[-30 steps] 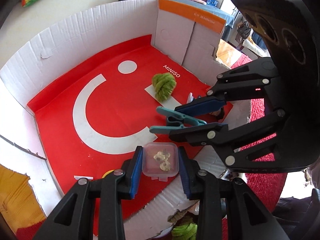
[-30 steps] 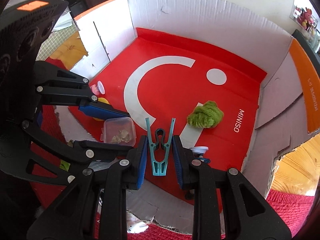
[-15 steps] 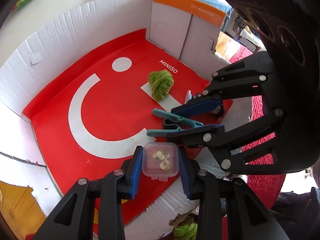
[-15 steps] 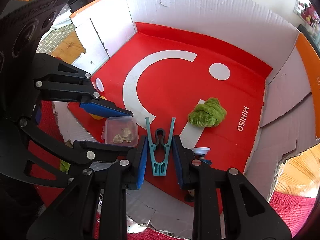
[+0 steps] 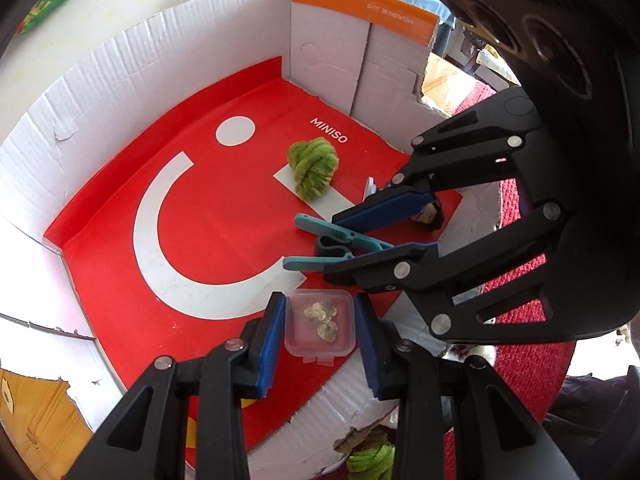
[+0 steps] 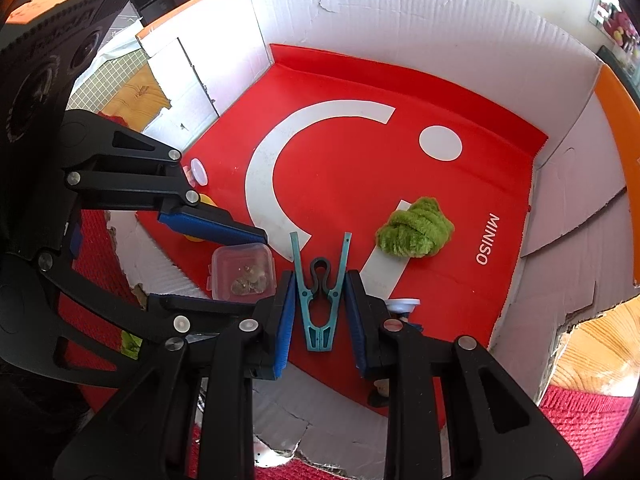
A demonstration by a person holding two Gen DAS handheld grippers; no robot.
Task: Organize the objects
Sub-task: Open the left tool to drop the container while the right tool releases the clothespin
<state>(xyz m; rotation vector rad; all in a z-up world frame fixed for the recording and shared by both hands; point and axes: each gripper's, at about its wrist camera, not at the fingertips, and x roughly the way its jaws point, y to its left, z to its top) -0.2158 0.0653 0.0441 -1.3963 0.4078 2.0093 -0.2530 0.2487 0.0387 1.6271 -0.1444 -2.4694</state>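
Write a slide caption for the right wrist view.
Right gripper jaws flank a teal clothespin inside the red-floored cardboard box.

The cardboard box (image 5: 168, 60) holds everything on its floor. The lidded container (image 5: 320, 326) sits at the near edge, between the fingers of the left gripper (image 5: 320, 340). Just beyond it and to its right lies the clothespin (image 6: 320, 300), flanked by the fingers of the right gripper (image 6: 320, 320), its spread handles pointing into the box. Farther in, right of the clothespin, the yarn ball (image 6: 414, 234) rests near the right wall (well apart from the container). A small round lid (image 6: 199, 172) lies by the left wall.
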